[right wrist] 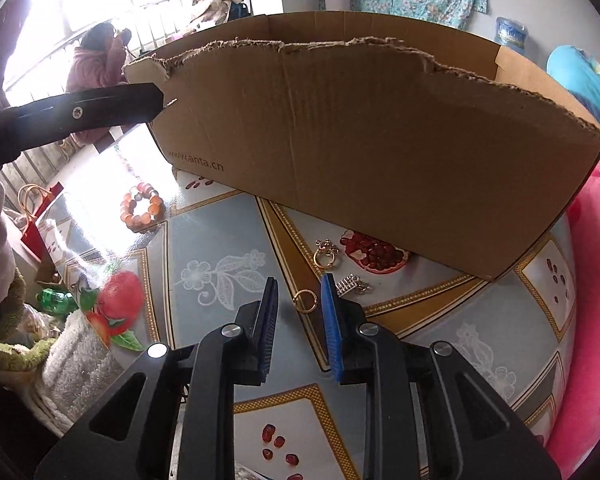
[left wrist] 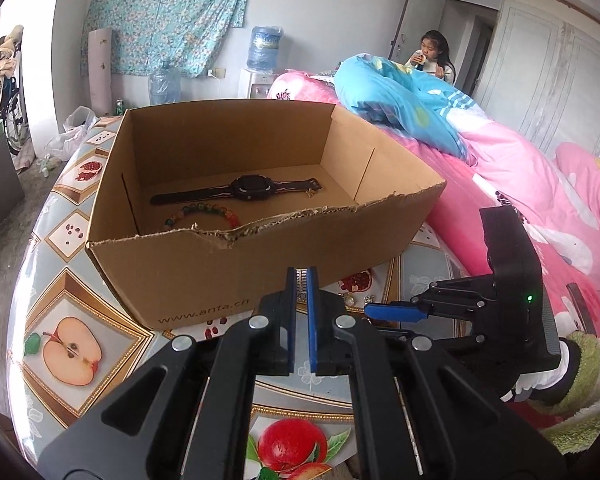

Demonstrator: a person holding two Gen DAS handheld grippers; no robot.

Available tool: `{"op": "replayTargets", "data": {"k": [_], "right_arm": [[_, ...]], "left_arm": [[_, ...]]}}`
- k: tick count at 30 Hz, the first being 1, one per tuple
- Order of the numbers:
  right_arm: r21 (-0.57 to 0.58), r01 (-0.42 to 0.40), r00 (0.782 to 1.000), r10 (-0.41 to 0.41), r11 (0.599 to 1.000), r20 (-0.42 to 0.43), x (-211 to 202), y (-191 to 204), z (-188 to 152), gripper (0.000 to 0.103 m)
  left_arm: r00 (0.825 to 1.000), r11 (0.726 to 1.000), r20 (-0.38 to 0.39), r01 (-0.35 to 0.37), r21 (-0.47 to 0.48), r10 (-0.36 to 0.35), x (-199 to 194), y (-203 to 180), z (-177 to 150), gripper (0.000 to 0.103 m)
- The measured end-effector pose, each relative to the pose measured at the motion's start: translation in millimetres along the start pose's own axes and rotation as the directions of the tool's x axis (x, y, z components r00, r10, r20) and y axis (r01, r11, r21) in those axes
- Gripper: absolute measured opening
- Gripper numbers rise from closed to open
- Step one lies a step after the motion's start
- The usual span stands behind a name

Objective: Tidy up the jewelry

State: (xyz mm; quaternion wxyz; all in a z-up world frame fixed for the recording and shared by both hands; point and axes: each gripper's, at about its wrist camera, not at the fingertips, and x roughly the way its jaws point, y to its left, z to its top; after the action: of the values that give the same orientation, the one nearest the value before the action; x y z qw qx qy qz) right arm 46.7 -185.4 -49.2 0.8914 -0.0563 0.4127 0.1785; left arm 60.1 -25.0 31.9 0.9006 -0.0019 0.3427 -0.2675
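From the left wrist view, the left gripper [left wrist: 301, 280] is hovering in front of the near wall of the box [left wrist: 204, 276]. Its blue pads are standing close together, and a small silver thing [left wrist: 301, 280] seems to be clamped between the tips, but I cannot tell what it is. The box is sitting on a table [left wrist: 60, 280] with a fruit-pattern cloth. Inside the box a black watch [left wrist: 244, 191] is lying flat on the floor, and a colourful bead bracelet [left wrist: 204, 213] is lying just in front of it, partly hidden by the torn near edge. The right gripper [left wrist: 396, 312] is showing at the right side, low over the table, pointing left toward the box.

From the right wrist view, the right gripper [right wrist: 298, 294] is hanging just above the table [right wrist: 204, 240] with its jaws parted and nothing between them. A thin gold ring [right wrist: 305, 301] is lying on the cloth in the gap between the fingertips. A second gold ring [right wrist: 325, 258] with an ornament is lying further ahead, near the box [right wrist: 360, 140]. A silver clip [right wrist: 352, 284] is lying just right of the right pad. An orange bead bracelet [right wrist: 142, 208] is lying well apart to the left, near the box corner.
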Motion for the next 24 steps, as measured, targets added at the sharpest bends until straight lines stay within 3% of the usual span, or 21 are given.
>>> {"op": "replayTargets", "data": {"k": [3, 14, 19, 24], "right_arm": [[-0.013, 0.005, 1.0, -0.005, 1.0, 0.003, 0, 4, -1, 0.013], [0.03, 0.001, 0.999, -0.002, 1.0, 0.045, -15, -1, 0, 0.012], [0.027, -0.011, 0.989, 0.006, 1.0, 0.15, -64, -3, 17, 0.012], [0.015, -0.01, 0.956, 0.005, 1.0, 0.294, -111, -12, 56, 0.012]], "left_arm": [[1.0, 1.0, 0.0, -0.002, 0.0, 0.002, 0, 1, -1, 0.004], [1.0, 1.0, 0.018, -0.015, 0.004, 0.015, -8, 0, 1, 0.004], [0.997, 1.0, 0.081, 0.015, 0.025, -0.017, -28, -6, 17, 0.004], [0.99, 0.996, 0.129, 0.047, 0.074, -0.057, -30, -15, 54, 0.004]]}}
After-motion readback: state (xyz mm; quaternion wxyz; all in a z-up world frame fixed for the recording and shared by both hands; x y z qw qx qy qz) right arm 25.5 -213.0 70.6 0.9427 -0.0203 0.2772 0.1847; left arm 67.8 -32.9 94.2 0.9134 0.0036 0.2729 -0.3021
